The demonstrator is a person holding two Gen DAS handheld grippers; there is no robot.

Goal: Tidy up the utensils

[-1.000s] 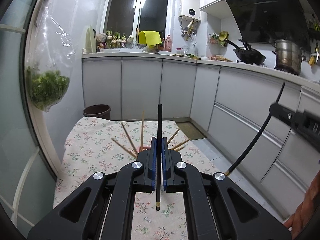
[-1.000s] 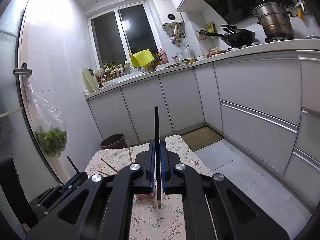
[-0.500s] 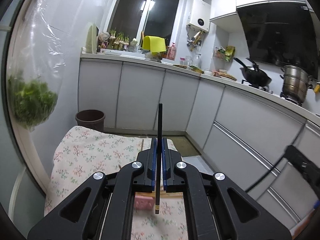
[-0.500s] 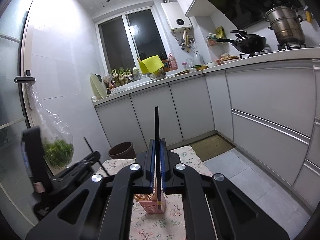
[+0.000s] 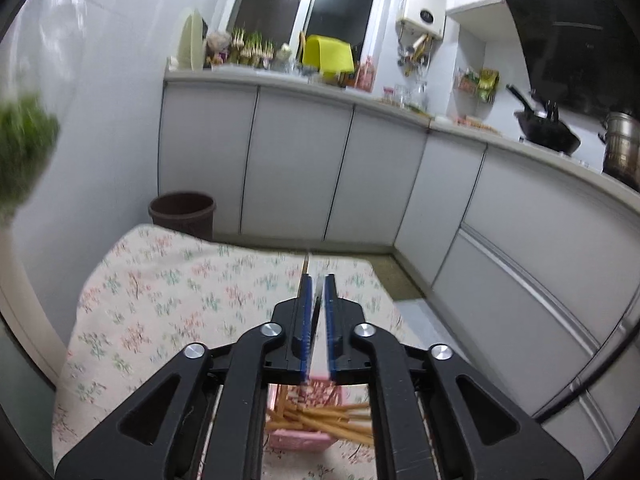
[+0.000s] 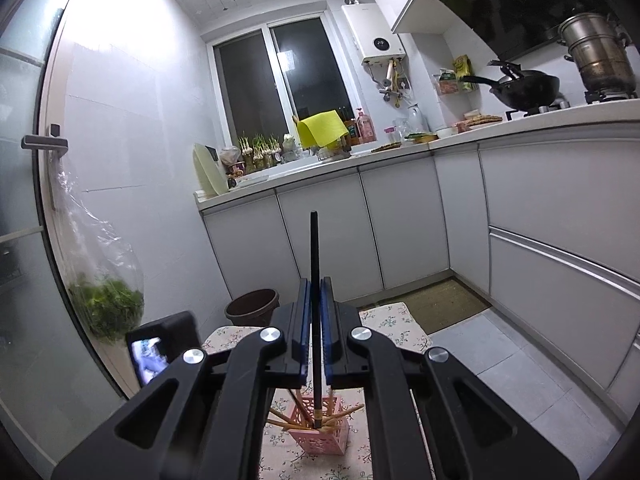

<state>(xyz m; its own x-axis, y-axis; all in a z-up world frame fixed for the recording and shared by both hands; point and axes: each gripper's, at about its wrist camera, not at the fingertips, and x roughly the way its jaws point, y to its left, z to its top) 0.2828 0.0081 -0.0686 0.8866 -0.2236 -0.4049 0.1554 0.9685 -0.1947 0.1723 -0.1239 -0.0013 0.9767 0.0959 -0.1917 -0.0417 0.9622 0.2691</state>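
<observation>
A pink lattice holder [image 5: 298, 438] with several wooden chopsticks [image 5: 320, 420] stands on the floral-clothed table [image 5: 180, 292], right under my left gripper [image 5: 317, 280]. The left jaws are opening, with a narrow gap between the blue pads. Only a dark blurred sliver [image 5: 317, 312] shows in that gap, and no stick rises above the jaws. My right gripper [image 6: 315, 284] is shut on a black chopstick [image 6: 314, 248] held upright. Its lower end hangs just above the pink holder [image 6: 320, 432] and the wooden chopsticks [image 6: 340, 414] leaning in it.
A brown bin [image 6: 252, 306] stands beyond the table by the white cabinets [image 6: 400, 220]. A bag of greens [image 6: 108, 304] hangs on the glass door at left. The back of the left hand-held unit [image 6: 160, 350] shows at lower left. Tiled floor lies to the right.
My left gripper moved forward over the pink holder; its jaws parted and the black chopstick no longer stands up between them. The right gripper moved closer to the holder, still holding its chopstick.
</observation>
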